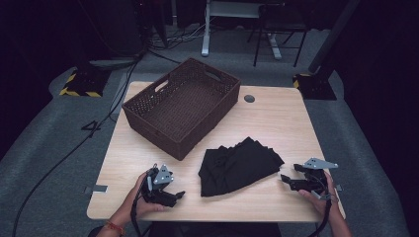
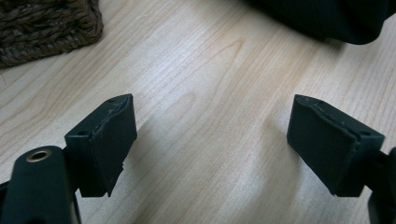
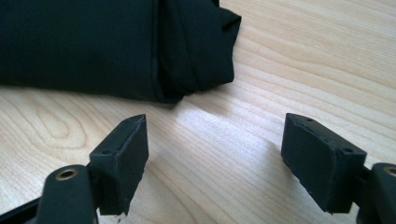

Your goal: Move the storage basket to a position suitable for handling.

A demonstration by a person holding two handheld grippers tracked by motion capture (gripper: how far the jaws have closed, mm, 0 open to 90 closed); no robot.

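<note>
Both grippers idle, nothing gripped. Left gripper point(image 1: 165, 190) jaws spread wide, bare table point(image 1: 276, 118) between them in the left gripper view. Right gripper point(image 1: 296, 178) likewise wide, only wood grain between its pads point(image 3: 122, 161).

Cloth point(image 1: 237, 165) lies flat-ish on the table between the two grippers, near the front edge, looks loosely folded with a few layered corners fanned out at the far side. From the right gripper view its nearest corner point(image 3: 201, 51) is just ahead of the jaws, not touching. From the left gripper view a cloth edge point(image 2: 327, 18) sits further off at top right.

Basket point(image 1: 180, 106) stands behind and left of the cloth, empty as far as I can see, apart from the cloth.

My read: work looks like cloth into basket, so nothing done yet; grasp, lift and drop all remain.

Pose: both hands low at the front edge, grippers resting on or just above the table, jaws pointing inward toward the cloth. Left hand point(image 1: 141, 200) wraps its gripper from below-left; right hand point(image 1: 318, 200) from below-right.
</note>
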